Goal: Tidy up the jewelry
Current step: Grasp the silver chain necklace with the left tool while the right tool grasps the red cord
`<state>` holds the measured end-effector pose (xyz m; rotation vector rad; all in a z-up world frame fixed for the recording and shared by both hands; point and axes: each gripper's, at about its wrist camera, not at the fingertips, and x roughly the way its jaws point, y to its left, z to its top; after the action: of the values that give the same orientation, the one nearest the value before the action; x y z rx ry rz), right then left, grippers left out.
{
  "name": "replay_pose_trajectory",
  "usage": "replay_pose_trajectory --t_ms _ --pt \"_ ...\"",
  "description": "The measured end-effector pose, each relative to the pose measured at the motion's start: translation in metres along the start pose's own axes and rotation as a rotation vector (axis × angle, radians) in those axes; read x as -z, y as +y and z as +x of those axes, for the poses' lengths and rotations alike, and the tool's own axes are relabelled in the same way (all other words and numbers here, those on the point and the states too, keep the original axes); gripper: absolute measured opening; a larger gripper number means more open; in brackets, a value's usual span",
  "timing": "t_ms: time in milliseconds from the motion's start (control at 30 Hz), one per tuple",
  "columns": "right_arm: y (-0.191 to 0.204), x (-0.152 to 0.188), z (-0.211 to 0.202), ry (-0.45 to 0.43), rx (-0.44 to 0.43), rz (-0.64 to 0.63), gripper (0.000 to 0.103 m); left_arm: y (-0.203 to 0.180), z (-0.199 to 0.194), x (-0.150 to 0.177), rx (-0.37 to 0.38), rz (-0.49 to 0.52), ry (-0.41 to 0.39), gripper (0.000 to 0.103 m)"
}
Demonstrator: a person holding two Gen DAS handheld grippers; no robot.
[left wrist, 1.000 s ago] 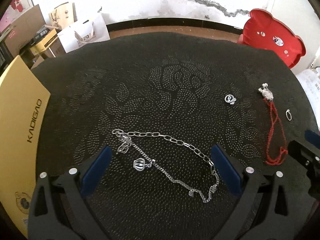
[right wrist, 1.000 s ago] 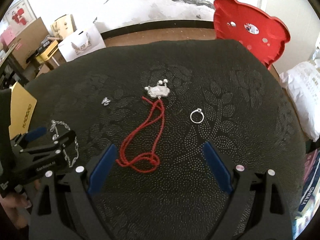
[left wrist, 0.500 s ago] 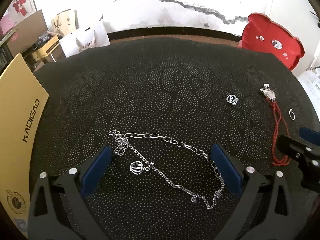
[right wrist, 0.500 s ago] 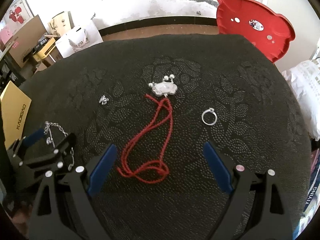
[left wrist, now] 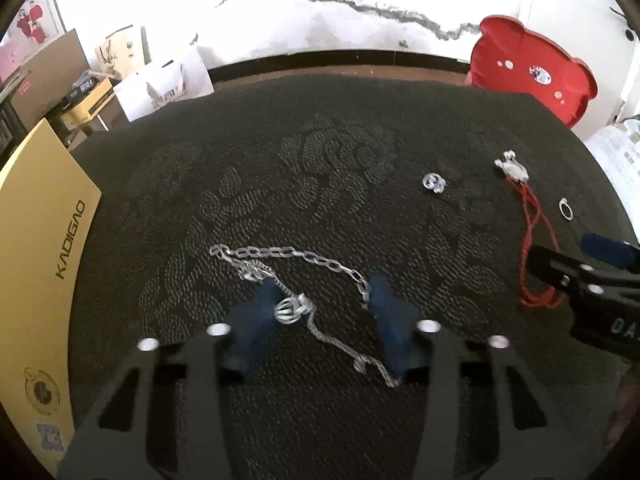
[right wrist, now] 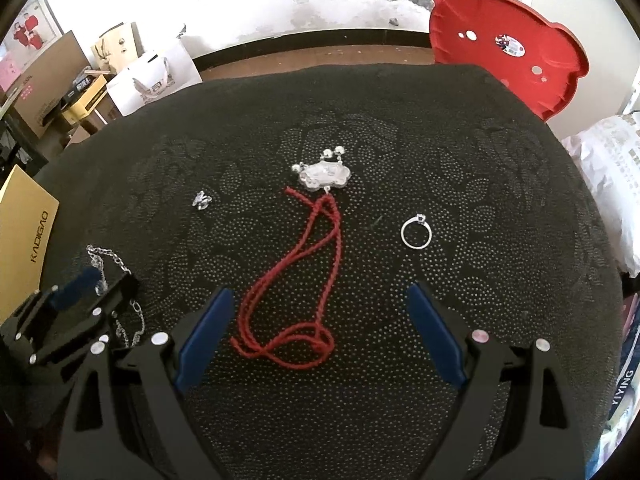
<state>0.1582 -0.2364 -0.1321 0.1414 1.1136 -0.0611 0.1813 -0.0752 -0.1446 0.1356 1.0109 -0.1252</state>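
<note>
A silver chain necklace [left wrist: 280,258] with a small cage pendant [left wrist: 289,309] lies on the black patterned cloth [left wrist: 320,184]. My left gripper [left wrist: 320,300] is low over it, jaws half closed around the pendant and chain, not pinching. A red cord necklace [right wrist: 308,280] with a silver lock pendant [right wrist: 324,174] lies between my right gripper's open blue fingers [right wrist: 204,336]; the right gripper [right wrist: 318,312] is empty. A silver ring [right wrist: 416,232] and a small silver earring [right wrist: 202,200] lie nearby.
A yellow KADIGAO box [left wrist: 36,264] lies at the cloth's left edge. A red bear-shaped tray [right wrist: 508,48] stands at the back right. Cardboard boxes and bags [left wrist: 100,84] sit beyond the far left edge. White bags [right wrist: 608,176] sit at the right.
My left gripper's jaws have narrowed markedly around the chain's pendant. My right gripper has moved forward so the red cord lies between its fingers, still wide open.
</note>
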Motion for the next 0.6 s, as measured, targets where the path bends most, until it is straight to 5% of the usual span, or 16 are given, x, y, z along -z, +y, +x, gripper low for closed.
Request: replay_pose_trajectory --t_ms 167,600 --pt "-0.002 0.001 0.0 0.007 -0.005 -0.002 0.086 0.013 -0.003 0.003 0.014 -0.051 0.005 0.015" --pt "0.01 0.007 0.008 0.021 -0.001 -0.025 0.086 0.03 -0.024 0.005 0.032 -0.072 -0.033 0.014"
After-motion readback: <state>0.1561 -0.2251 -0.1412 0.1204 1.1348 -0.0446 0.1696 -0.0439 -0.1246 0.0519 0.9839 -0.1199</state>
